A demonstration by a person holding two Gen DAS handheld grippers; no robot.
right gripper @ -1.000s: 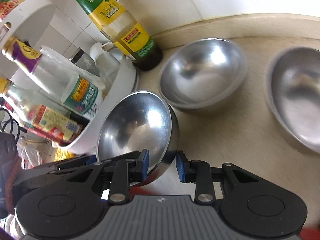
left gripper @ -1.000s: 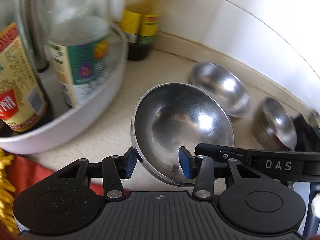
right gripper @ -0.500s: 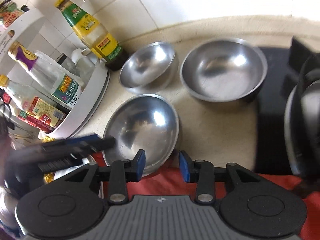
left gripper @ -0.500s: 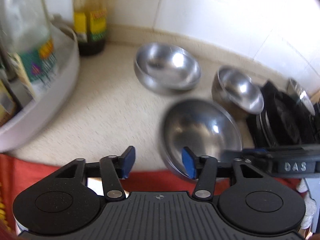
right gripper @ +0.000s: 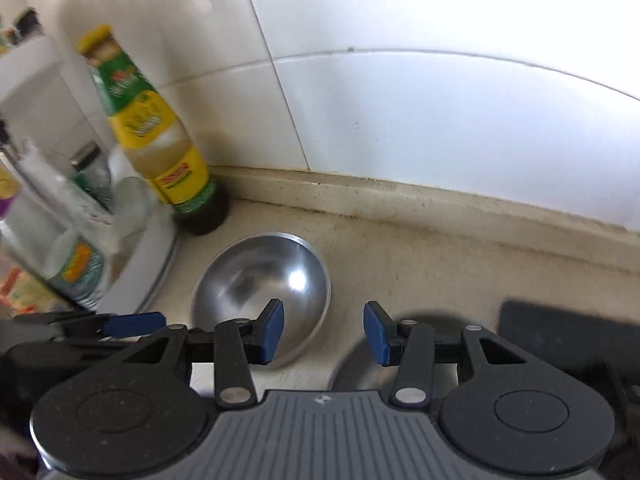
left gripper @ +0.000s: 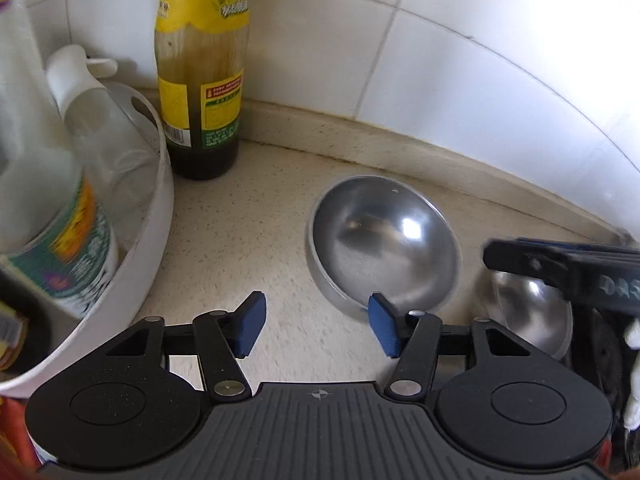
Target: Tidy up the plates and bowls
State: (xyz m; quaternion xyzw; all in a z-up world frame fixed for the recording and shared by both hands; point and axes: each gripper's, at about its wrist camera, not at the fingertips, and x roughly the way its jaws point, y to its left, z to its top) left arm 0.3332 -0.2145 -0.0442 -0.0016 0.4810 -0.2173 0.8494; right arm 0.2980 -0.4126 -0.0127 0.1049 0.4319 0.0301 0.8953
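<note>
A steel bowl (left gripper: 384, 244) (right gripper: 260, 276) sits on the beige counter just right of the sauce bottle. A second steel bowl (left gripper: 532, 312) lies to its right, partly hidden behind my right gripper (left gripper: 560, 272); in the right wrist view only its rim (right gripper: 356, 356) shows under the fingers. My left gripper (left gripper: 318, 326) hovers over bare counter in front of the first bowl, its jaws opening with nothing between them. My right gripper (right gripper: 324, 330) hangs above the gap between the two bowls, jaws also opening and empty. The left gripper's fingers (right gripper: 132, 324) show at the left of the right wrist view.
A tall sauce bottle (left gripper: 200, 80) (right gripper: 160, 140) stands against the tiled wall. A white round rack (left gripper: 156, 216) (right gripper: 148, 264) holding several bottles fills the left. A black stove part (right gripper: 568, 328) lies at the right. A raised counter lip runs along the wall.
Both grippers let go of the steel bowl they held by its rim and opened. It now lies out of view, and both grippers moved up toward the wall, over the other two bowls.
</note>
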